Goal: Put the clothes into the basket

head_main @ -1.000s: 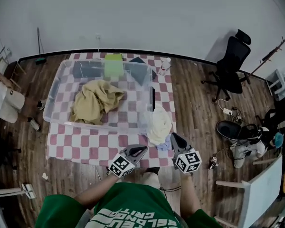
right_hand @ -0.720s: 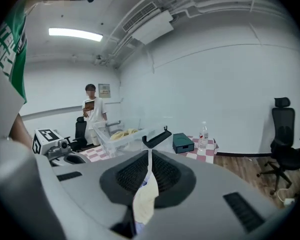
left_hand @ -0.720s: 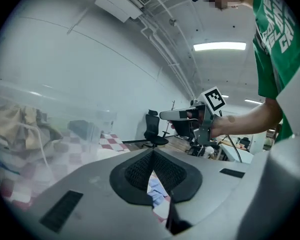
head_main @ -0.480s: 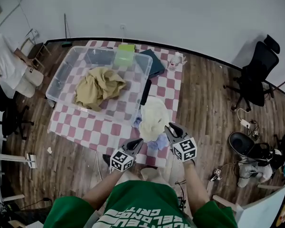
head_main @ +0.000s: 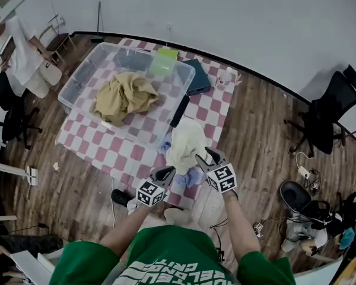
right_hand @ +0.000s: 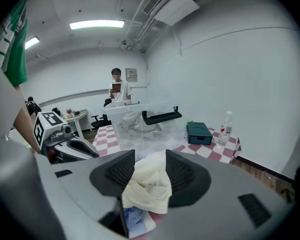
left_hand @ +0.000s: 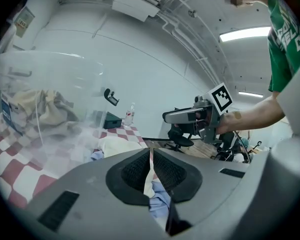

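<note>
Cream garment (head_main: 187, 142) lies crumpled over a pale blue garment (head_main: 193, 177).

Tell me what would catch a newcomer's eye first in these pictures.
A clear bin on the checkered table holds a crumpled tan garment. A cream garment lies outside it at the table's near edge, between the jaws of the right gripper, which have just been opening.

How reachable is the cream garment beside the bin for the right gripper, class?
Probably yes. The right gripper has just been opening its jaws, which stand apart with the cream garment between them and nothing blocking the way. The shut left gripper is off to one side.
</note>
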Demonstrator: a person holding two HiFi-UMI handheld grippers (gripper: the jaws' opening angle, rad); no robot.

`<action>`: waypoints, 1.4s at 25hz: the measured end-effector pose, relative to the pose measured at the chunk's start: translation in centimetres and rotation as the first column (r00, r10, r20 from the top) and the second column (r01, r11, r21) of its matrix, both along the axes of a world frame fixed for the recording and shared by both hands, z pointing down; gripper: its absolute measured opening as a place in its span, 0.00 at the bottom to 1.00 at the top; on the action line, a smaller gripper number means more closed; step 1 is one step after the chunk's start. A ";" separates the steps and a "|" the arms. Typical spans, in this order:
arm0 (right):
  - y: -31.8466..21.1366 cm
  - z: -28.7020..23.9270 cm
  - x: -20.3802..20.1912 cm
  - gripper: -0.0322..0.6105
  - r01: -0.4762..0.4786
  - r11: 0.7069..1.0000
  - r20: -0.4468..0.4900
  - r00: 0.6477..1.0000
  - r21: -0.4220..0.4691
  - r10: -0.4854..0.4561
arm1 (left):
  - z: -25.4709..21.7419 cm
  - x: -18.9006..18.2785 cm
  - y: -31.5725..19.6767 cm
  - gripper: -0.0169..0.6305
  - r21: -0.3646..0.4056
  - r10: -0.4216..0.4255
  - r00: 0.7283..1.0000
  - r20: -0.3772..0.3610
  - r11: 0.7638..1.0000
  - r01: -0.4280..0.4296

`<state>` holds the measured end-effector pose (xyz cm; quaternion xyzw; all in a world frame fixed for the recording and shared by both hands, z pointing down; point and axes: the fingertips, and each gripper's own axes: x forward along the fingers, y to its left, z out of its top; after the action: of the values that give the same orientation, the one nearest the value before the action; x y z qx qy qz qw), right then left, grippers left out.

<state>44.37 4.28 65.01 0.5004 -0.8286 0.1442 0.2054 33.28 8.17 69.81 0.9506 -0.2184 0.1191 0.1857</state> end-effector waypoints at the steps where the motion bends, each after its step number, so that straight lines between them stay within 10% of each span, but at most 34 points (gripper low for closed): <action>1: -0.4 0.5 0.0 0.34 0.014 1.000 -0.005 1.000 -0.010 -0.014 | 0.4 0.1 -0.1 0.03 -0.004 -0.011 1.000 0.007 1.000 0.011; 16: -6.1 10.3 -0.6 0.60 0.189 0.964 -0.060 0.977 -0.189 -0.203 | 8.2 0.9 -2.2 0.60 -0.162 -0.169 0.977 0.130 0.968 0.189; 35: -9.7 19.3 -0.4 0.61 0.204 0.892 -0.015 0.973 -0.405 -0.229 | 15.5 3.5 -5.4 0.69 -0.450 -0.299 0.942 0.150 0.828 0.334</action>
<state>43.96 -5.42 84.28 0.3567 -0.8253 0.2713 0.3436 36.74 2.79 85.27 0.8227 -0.3442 0.1705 0.4191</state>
